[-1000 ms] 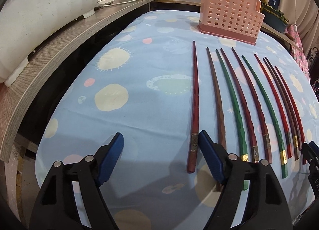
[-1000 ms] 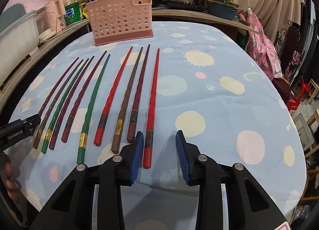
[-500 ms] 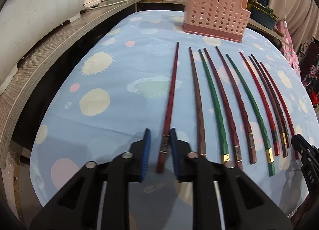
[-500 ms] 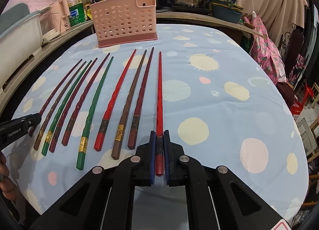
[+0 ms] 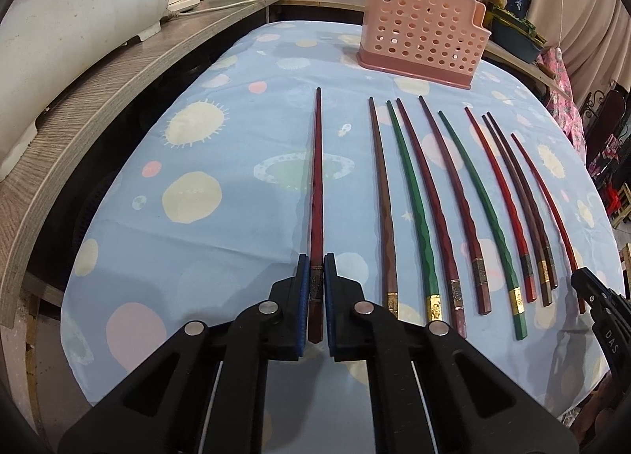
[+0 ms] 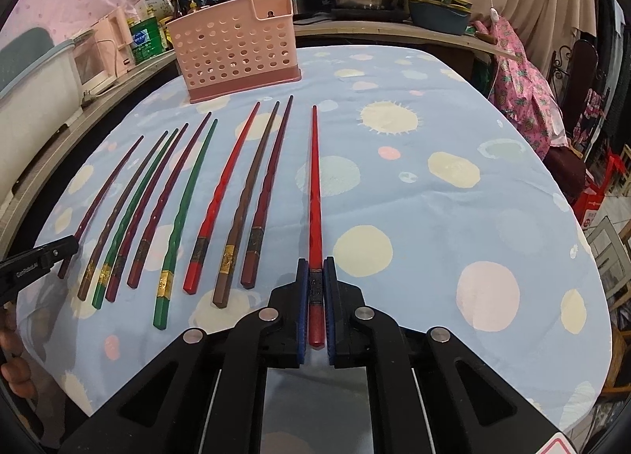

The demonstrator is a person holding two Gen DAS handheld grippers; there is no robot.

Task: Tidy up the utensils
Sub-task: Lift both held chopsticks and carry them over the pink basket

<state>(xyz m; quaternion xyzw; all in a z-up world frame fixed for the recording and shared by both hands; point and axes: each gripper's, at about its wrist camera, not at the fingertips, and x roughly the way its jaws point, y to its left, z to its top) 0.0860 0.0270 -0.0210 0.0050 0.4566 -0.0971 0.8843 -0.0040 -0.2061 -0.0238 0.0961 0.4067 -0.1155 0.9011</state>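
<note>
Across the surface draped in a pale blue cloth printed with planets and suns, I see the perforated pink plastic utensil holder standing upright at the far end, well apart from a row of long lacquered wooden chopsticks lying side by side. My left gripper has its fingers clamped on the thick end of the dark maroon chopstick, outermost in the row. My right gripper is likewise clamped on the bright red chopstick at the opposite end. To do this lift well, I should raise both straight up, keep them level, then tip them points-down into the holder.
</note>
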